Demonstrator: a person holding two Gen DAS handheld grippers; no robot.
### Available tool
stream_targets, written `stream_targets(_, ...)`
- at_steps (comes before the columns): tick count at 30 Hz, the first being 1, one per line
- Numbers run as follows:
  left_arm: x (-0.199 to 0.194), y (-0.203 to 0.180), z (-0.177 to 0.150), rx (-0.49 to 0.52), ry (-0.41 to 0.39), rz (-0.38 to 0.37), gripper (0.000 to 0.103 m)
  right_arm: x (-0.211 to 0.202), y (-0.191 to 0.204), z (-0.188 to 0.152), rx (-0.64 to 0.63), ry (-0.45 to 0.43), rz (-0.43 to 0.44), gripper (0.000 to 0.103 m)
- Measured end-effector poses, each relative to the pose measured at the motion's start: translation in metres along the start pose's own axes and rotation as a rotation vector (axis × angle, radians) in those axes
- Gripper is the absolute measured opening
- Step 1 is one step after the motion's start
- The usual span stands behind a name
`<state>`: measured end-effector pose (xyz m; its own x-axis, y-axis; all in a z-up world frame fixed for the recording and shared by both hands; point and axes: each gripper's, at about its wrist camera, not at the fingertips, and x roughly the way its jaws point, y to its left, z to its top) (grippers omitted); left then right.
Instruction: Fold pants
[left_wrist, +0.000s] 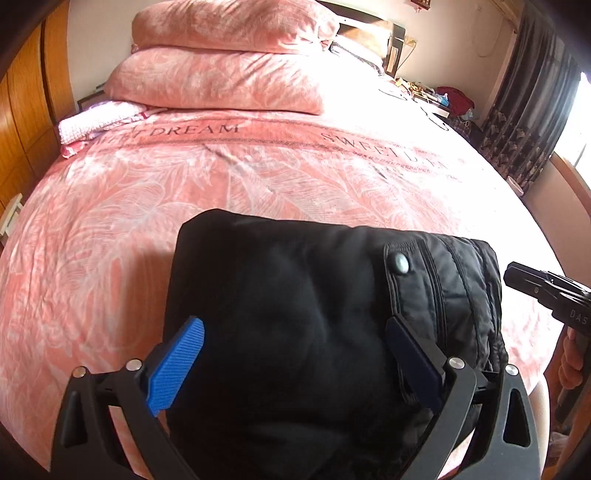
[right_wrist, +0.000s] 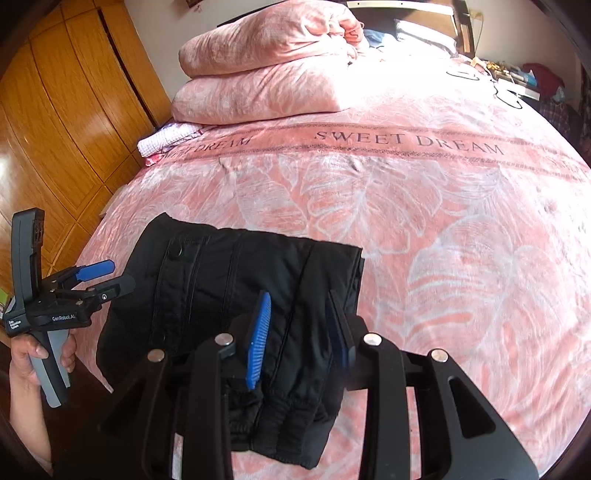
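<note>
Black quilted pants lie folded into a compact bundle on the pink bed near its front edge; a snap button shows on the waistband. They also show in the right wrist view. My left gripper is open, its blue pads spread wide just above the bundle, holding nothing. It also shows in the right wrist view, at the bundle's left edge. My right gripper is open over the right part of the bundle, fingers apart. Its body shows at the right edge of the left wrist view.
The pink "SWEET DREAM" bedspread covers the bed. Two pink folded quilts and a checked cloth lie at the head. A wooden wardrobe stands left. A cluttered bedside table and curtains are at the far right.
</note>
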<state>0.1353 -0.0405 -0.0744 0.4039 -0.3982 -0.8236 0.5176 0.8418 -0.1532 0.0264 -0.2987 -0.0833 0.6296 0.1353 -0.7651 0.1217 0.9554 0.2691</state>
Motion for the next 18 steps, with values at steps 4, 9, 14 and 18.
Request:
stream_targets(4,0.031,0.006,0.004,-0.035,0.069,-0.062,0.099,0.037,-0.011,0.009,0.031,0.065,-0.016,0.030)
stream_targets(9,0.040,0.011,-0.001,-0.031,0.080,-0.100,0.099,0.066,-0.026,0.000,0.097,0.120,0.008,0.030)
stream_targets(14,0.023,0.019,-0.004,-0.051,0.065,-0.099,0.099,0.040,-0.027,-0.001,0.107,0.075,0.054,0.037)
stream_targets(18,0.000,0.044,-0.018,-0.140,0.075,-0.150,0.099,0.015,-0.037,-0.014,0.141,0.065,0.097,0.043)
